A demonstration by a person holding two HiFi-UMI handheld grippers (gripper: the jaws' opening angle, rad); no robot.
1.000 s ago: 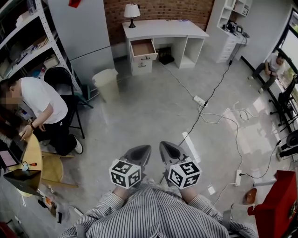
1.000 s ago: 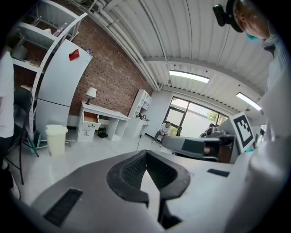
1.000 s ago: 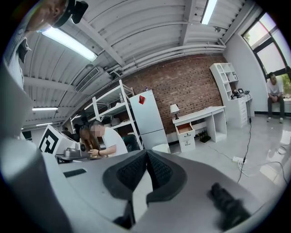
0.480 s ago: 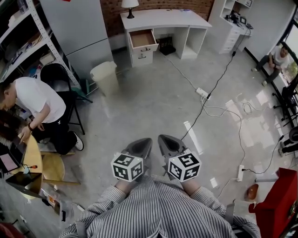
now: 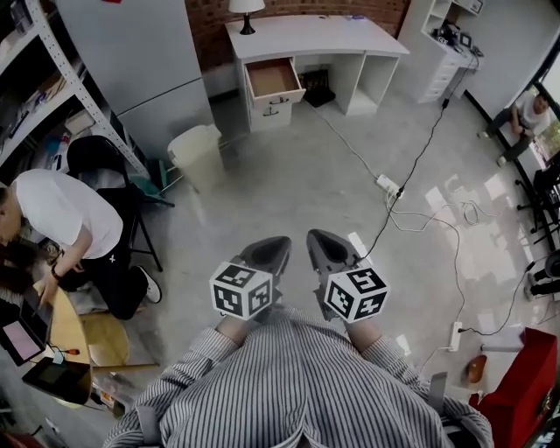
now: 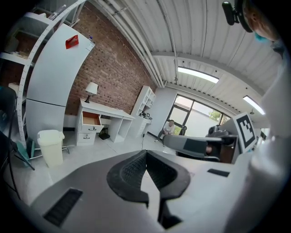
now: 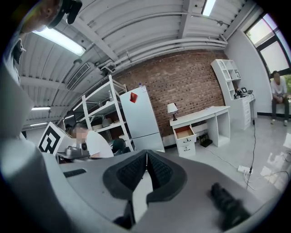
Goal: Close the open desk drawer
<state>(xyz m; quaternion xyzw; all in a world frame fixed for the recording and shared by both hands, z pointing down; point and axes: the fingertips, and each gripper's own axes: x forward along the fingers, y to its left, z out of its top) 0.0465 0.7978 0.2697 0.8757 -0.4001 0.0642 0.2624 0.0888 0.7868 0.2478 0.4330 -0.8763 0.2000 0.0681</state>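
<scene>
While the open top drawer of the white desk sits at the far wall, the step in hand looks like the approach. The left gripper and right gripper, jaws together on nothing, hover well apart from it, so the next move calls for crossing the floor and pushing its front.

Brick wall ahead of you, glossy grey floor between, metal shelving and a tall pale cabinet on your left.
</scene>
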